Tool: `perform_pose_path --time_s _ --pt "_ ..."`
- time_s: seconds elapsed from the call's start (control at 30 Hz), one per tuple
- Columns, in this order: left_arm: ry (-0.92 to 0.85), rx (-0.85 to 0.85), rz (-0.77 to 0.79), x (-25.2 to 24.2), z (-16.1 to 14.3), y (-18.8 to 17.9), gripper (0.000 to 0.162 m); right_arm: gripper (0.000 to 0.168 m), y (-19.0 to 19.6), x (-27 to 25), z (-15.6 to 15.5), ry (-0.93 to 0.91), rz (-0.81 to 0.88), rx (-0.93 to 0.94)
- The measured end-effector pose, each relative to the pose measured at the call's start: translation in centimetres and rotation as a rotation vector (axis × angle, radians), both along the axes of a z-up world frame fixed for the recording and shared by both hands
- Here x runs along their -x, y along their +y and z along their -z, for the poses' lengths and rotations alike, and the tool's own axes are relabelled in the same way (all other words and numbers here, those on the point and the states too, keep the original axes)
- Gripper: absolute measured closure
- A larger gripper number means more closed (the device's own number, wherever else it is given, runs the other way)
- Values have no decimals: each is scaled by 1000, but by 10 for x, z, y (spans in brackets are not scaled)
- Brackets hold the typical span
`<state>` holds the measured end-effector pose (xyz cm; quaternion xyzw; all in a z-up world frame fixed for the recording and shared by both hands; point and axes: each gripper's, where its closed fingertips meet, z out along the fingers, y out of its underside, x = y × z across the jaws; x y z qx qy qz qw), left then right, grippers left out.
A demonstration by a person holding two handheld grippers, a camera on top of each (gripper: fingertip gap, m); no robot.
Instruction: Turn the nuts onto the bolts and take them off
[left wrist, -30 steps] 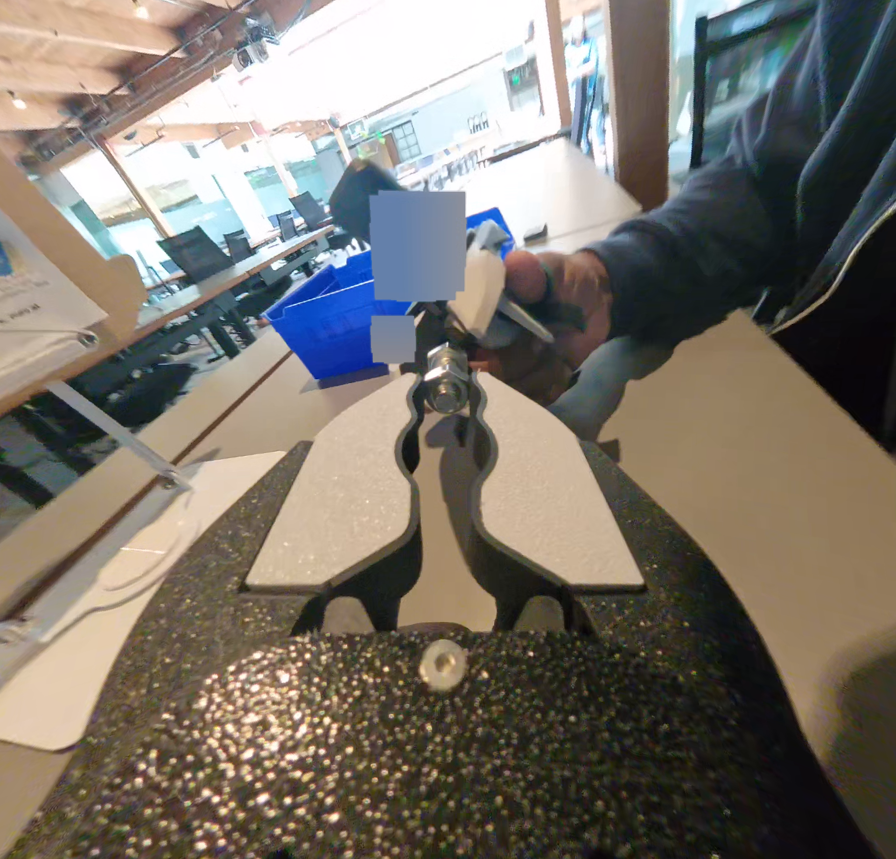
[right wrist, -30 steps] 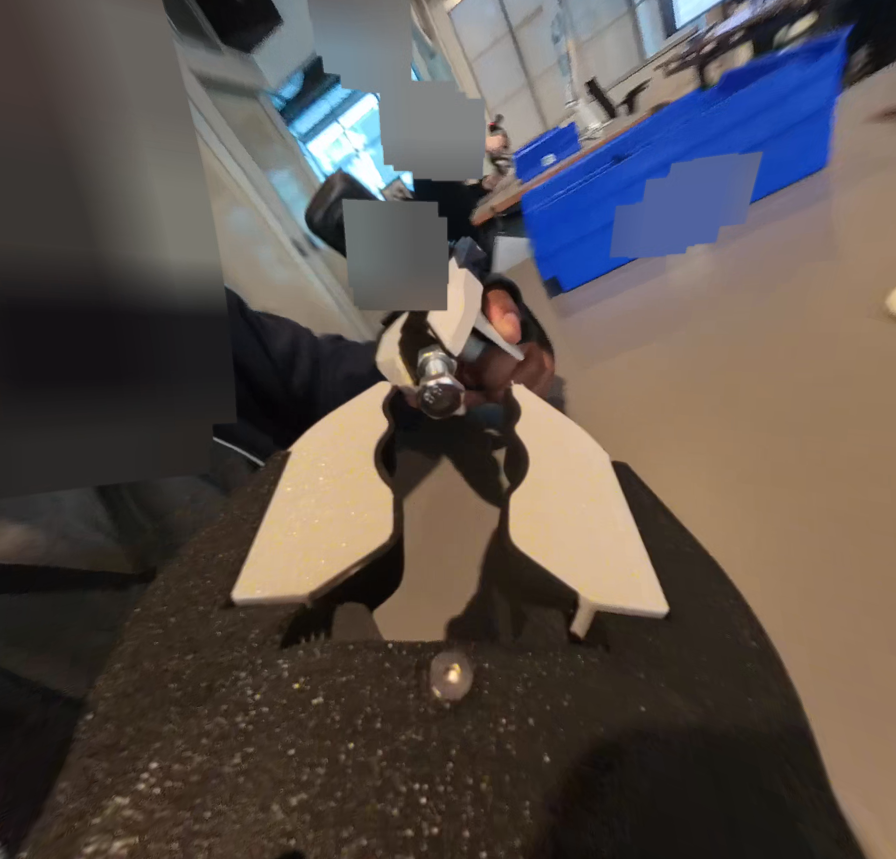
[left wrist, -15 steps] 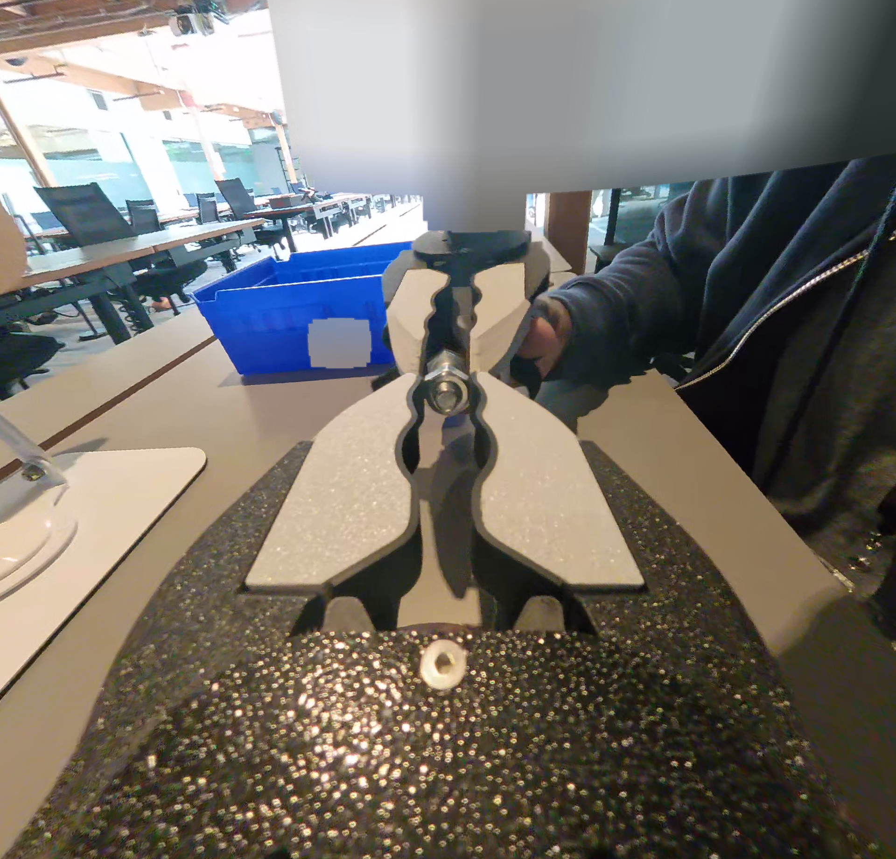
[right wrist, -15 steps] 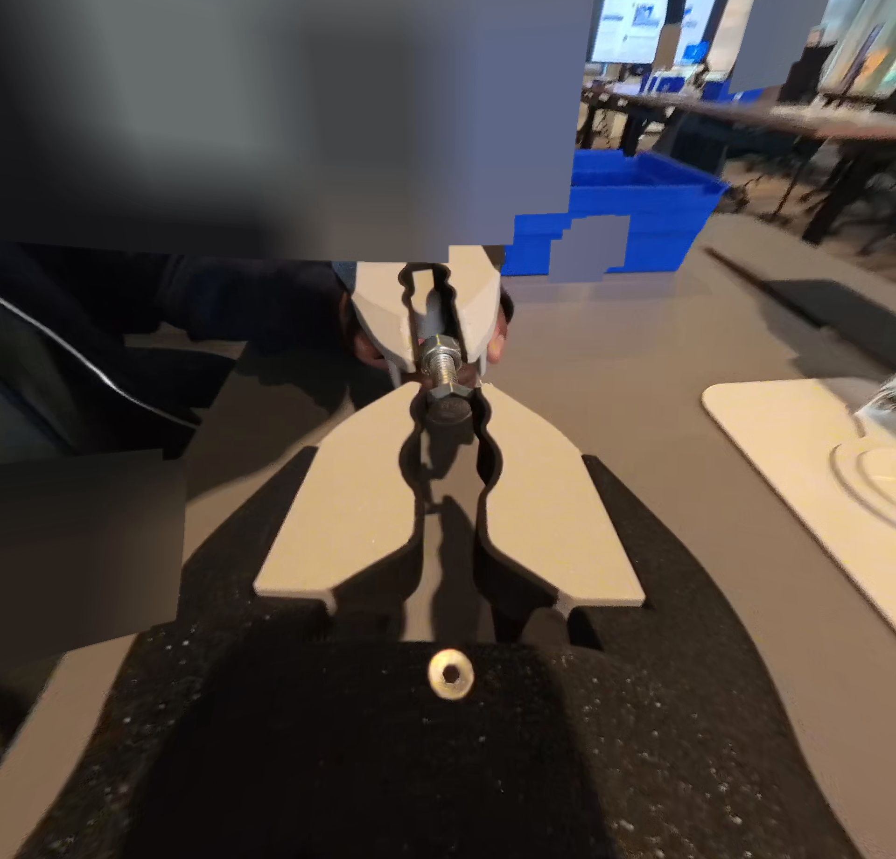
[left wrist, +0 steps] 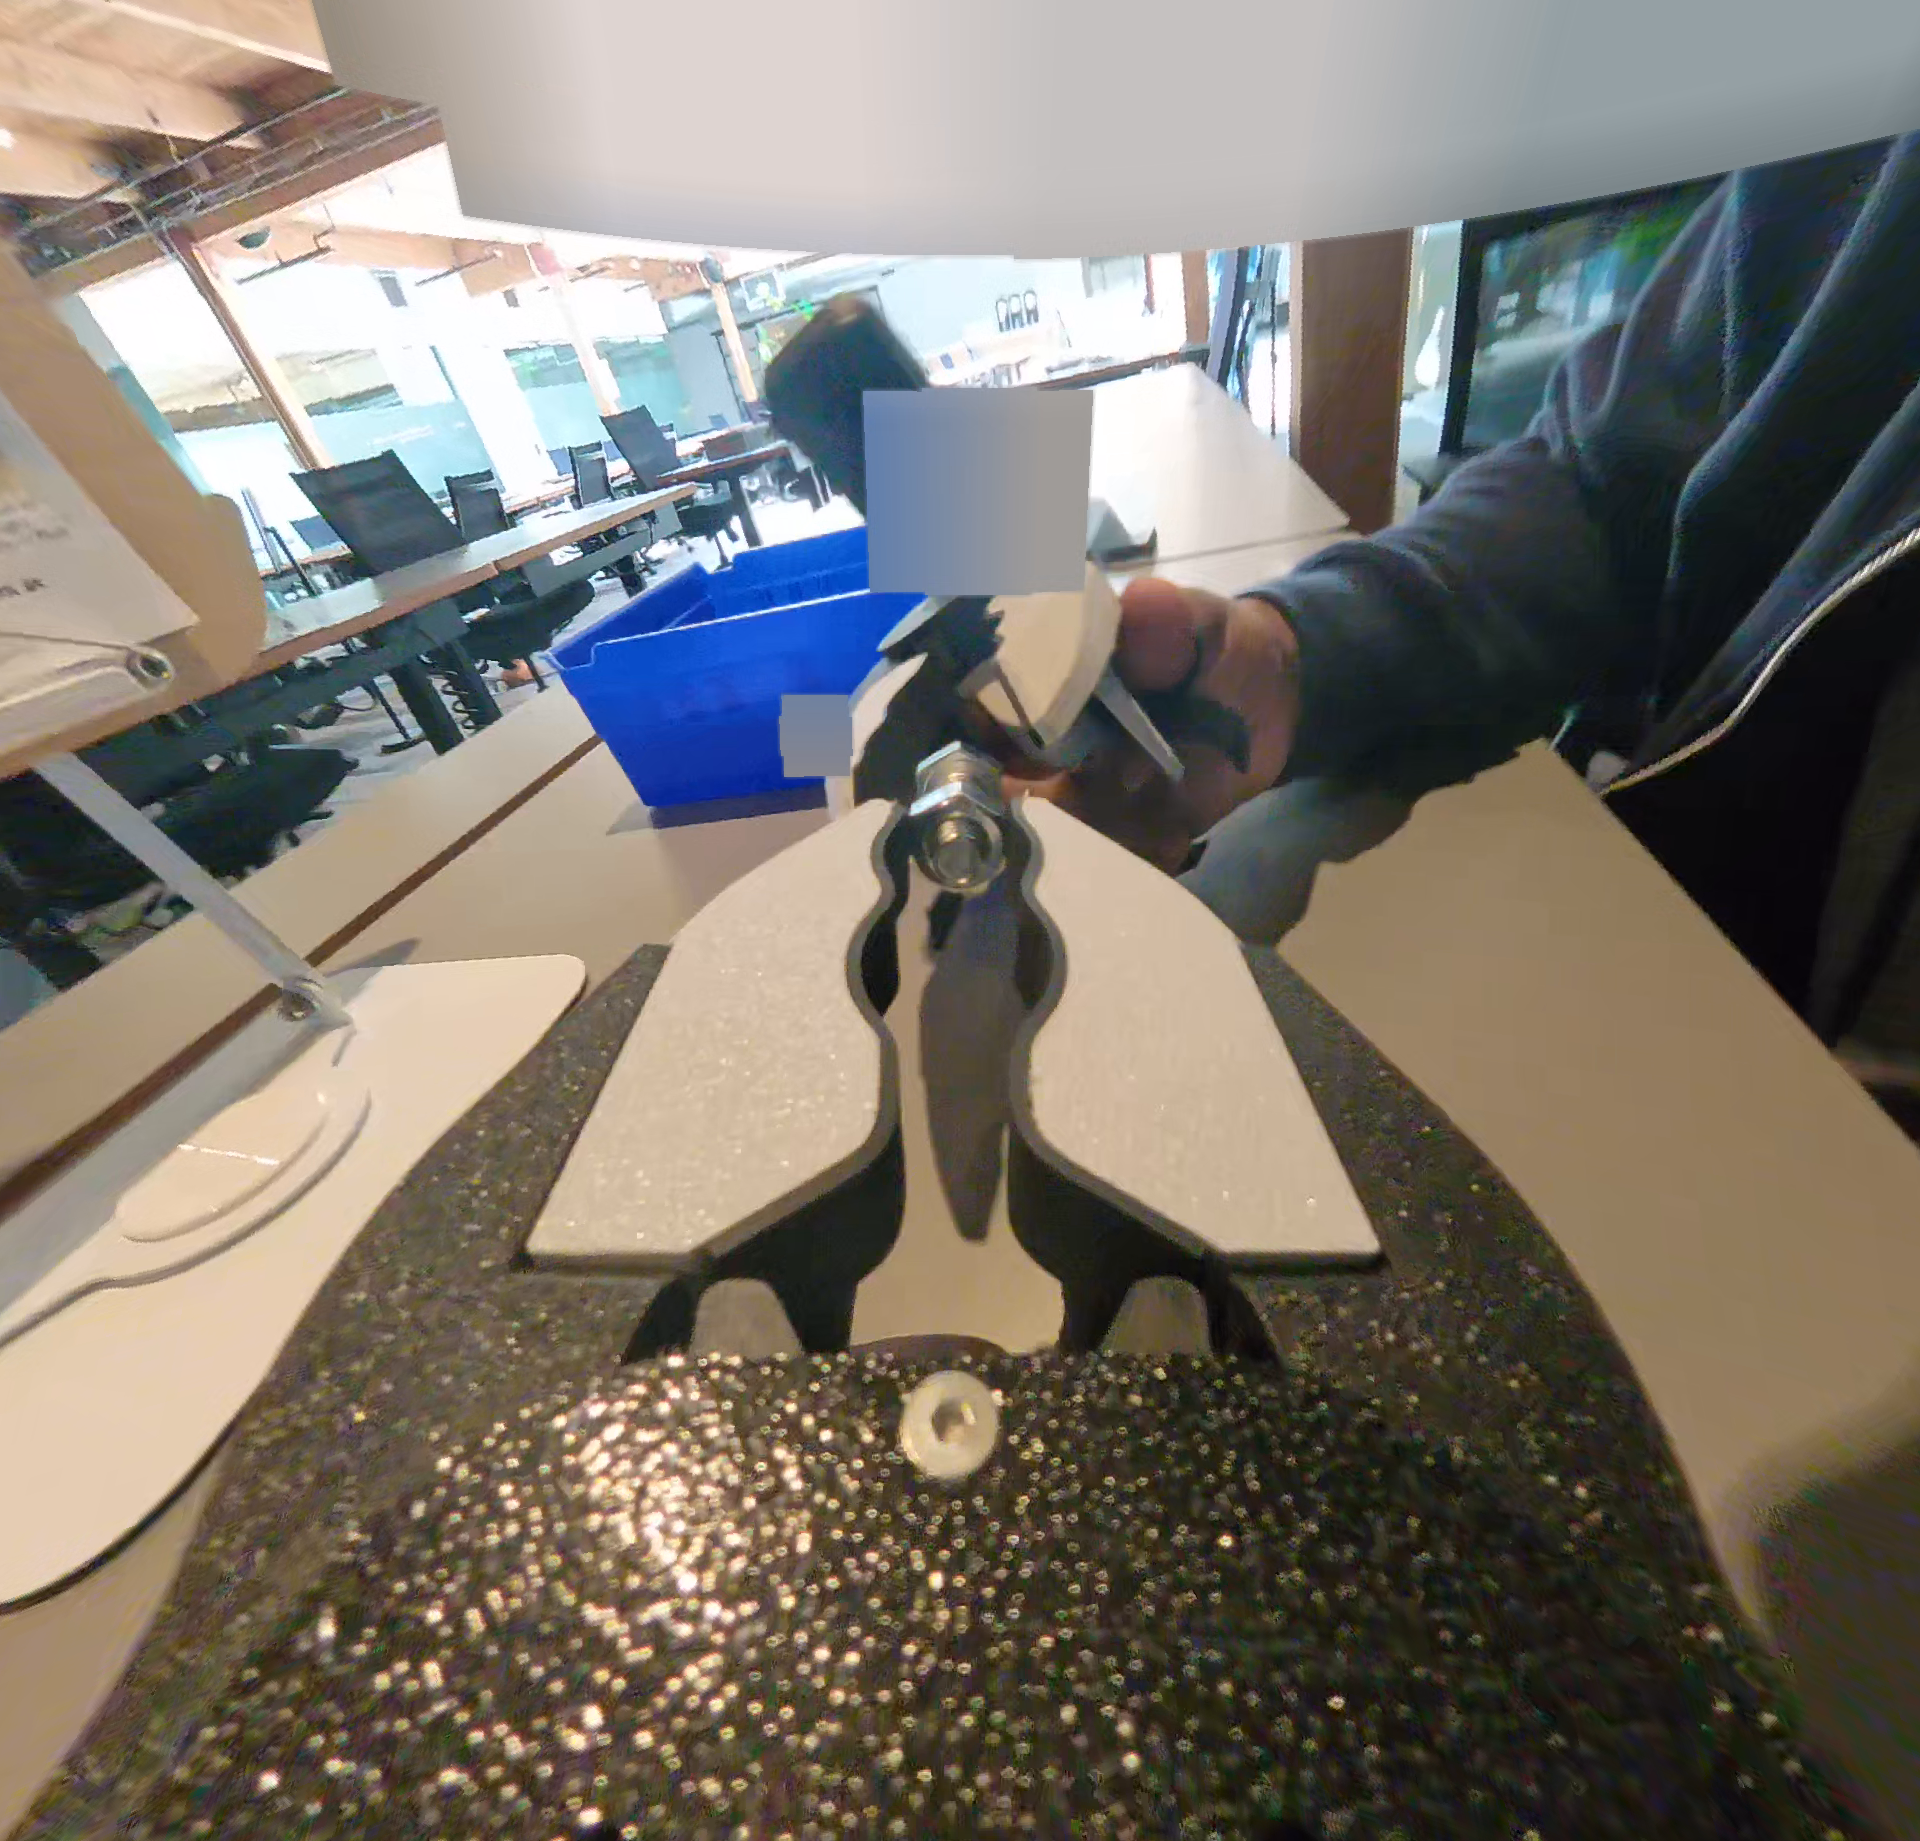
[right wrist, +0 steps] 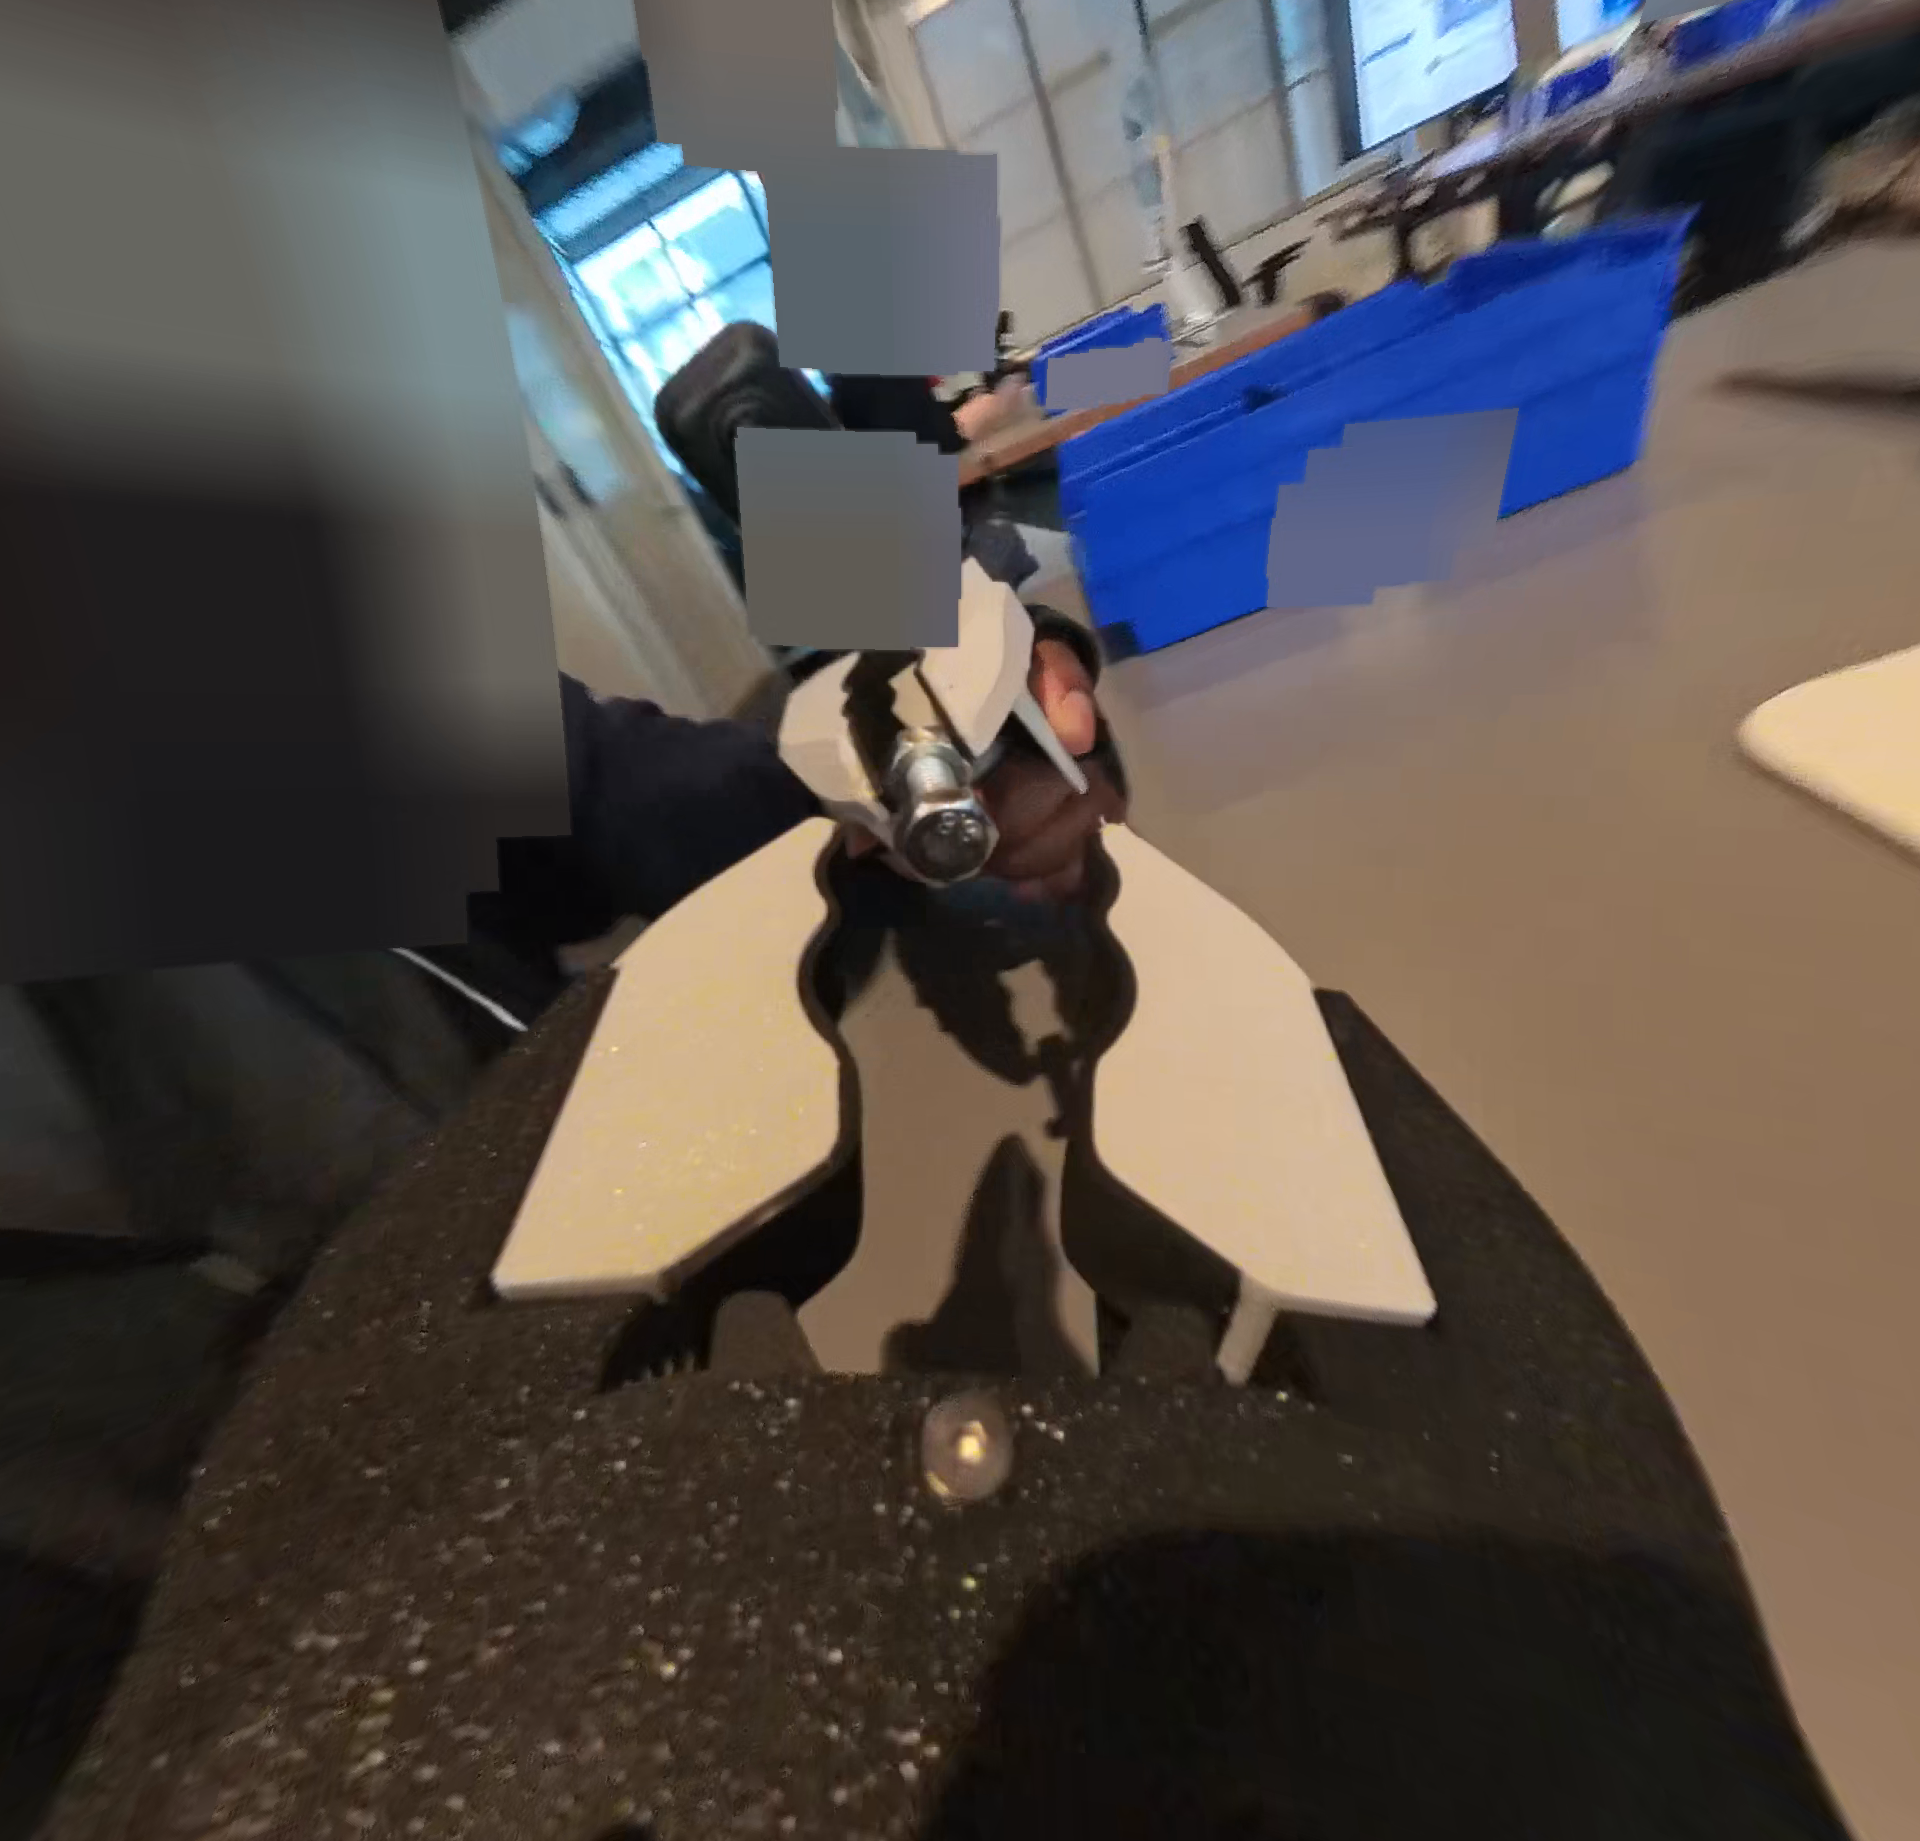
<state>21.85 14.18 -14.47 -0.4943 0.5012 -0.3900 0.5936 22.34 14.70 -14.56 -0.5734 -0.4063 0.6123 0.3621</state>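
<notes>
Nut (left wrist: 954,804) sits on the threaded end of the bolt (left wrist: 961,851) in the left wrist view, both held in the air above the worktop (left wrist: 1455,1012). Left tool (left wrist: 958,835) has its two white fingers (left wrist: 769,1043) closed onto the nut, tips pressed against its sides. Bolt's threaded end points toward the camera. Right tool (left wrist: 935,742) shows farther off, facing the left one, tilted, white fingers at the far end of the bolt; a hand (left wrist: 1195,690) in a dark sleeve (left wrist: 1475,586) grips it. Blue bin (left wrist: 717,679) stands on the worktop behind, white flat stand base (left wrist: 208,1168) at left. Right wrist view: right tool (right wrist: 961,856) has its white fingers (right wrist: 707,1085) set apart at the tips, wider than the bolt head (right wrist: 948,841), which sits between the tips nearer the left finger; contact with either finger cannot be told, picture is a bit blurred. Bolt shank (right wrist: 925,763) runs away from the camera into the left tool (right wrist: 914,742), whose fingers are clamped around the nut region; the nut itself is hard to pick out here. A hand (right wrist: 1049,804) holds that tool. Blue bins (right wrist: 1351,461) stand behind on the worktop (right wrist: 1455,856), white base corner (right wrist: 1849,742) at right.
</notes>
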Motion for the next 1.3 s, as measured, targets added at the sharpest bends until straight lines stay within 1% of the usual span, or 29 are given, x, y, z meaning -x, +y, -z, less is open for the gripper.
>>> perform_pose_path --time_s 0.07,0.17,0.27,0.33,0.43,0.5,0.57,0.63,0.73,0.77,0.8,0.87,0.97,1.03,1.17,1.3 --pt "-30 42 12 2 -3 1 145 129 1 -1 -4 -27 63 -143" --pt "-55 77 35 2 -5 0 145 135 -2 1 -5 -57 98 -257" --pt "-61 91 59 0 -5 -3 145 140 -6 2 -5 -60 98 -292" --pt "-53 87 69 -2 -4 -5 145 150 -9 3 -4 -66 86 -298" --pt "-60 101 86 -2 -4 -7 145 151 -12 3 -3 -63 67 -291" --pt "-62 98 91 -2 -4 -8 145 151 -13 4 -2 -62 38 -239" --pt "-42 60 73 -2 -3 -8 145 151 -13 3 -1 -49 2 -131" --pt "3 -25 39 -3 -1 -9 145 151 -14 3 0 -18 -62 43" --pt "90 -204 -23 -5 4 -11 145 151 -15 1 5 58 -204 374" --pt "114 -249 -37 -6 6 -12 145 151 -15 1 6 82 -240 445" --pt "125 -274 -52 -7 6 -12 145 150 -15 0 6 100 -251 464" --pt "105 -241 -55 -6 4 -10 145 150 -12 -1 -2 131 -218 383" --pt "29 -123 -45 -2 -2 -4 145 142 -7 -2 -8 120 -124 183" --pt "-25 -48 -30 2 -7 -1 145 141 -7 -2 -10 99 -70 57" --pt "-89 37 22 4 -12 -3 146 142 -2 -2 -11 59 32 -112" --pt "-125 96 55 3 -14 -4 145 144 -10 1 -11 13 50 -261"
